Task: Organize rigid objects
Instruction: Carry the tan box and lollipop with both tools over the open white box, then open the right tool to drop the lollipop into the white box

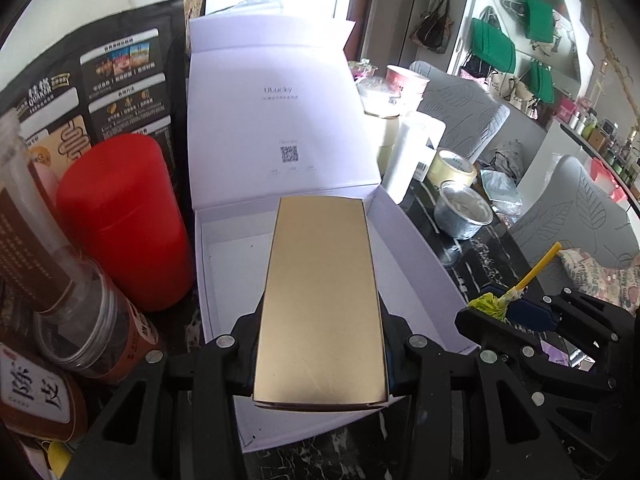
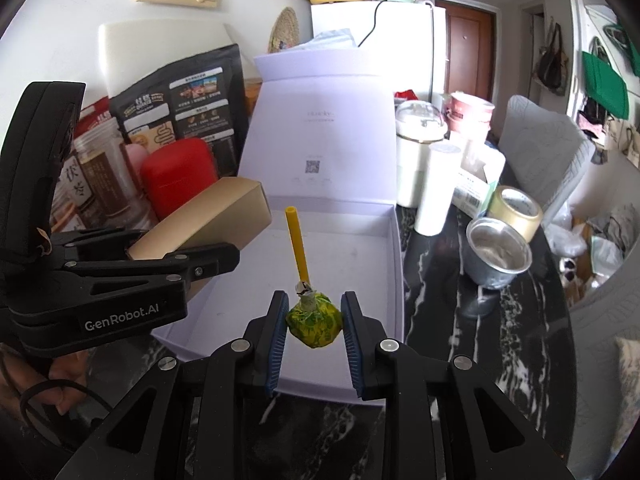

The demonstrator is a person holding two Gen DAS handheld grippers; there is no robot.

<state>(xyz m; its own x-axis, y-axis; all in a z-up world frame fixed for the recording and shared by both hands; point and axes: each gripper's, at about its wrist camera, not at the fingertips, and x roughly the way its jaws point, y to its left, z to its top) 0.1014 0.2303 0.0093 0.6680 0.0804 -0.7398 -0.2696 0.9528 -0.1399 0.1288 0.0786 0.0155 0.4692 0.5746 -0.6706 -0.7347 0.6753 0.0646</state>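
1. Hovering over the open white cardboard gift box [image 1: 224, 276], a flat rectangular gold carton [image 1: 322, 304] was pinched across its width by the left gripper [image 1: 320, 354], whose two fingers had closed on the carton's long sides; its long axis ran straight ahead from the tool toward the box's raised hinged lid [image 1: 276, 120].
2. Beside it, the right gripper [image 2: 314, 330] held a lollipop in a crumpled green-and-yellow wrapper [image 2: 314, 324], its yellow stick [image 2: 297, 242] pointing away from the tool toward the lid; the blue-padded fingers appeared to be touching the wrapped head on both sides, opened only as wide as the sweet.
3. From the right wrist camera the carton [image 2: 208, 218] appeared tilted, its far end higher, above the left half of the box's tray [image 2: 340, 248], while the lollipop sat over the tray's near edge.
4. Both items seemed ready to go down into the tray; the left one looked further over the interior, and lowering it flat along the box's length appeared the likely next move.
5. A red plastic canister [image 1: 124, 220] stood just left of the box on the black marbled table [image 2: 480, 340], and a foil bowl [image 2: 498, 254] stood to the right.
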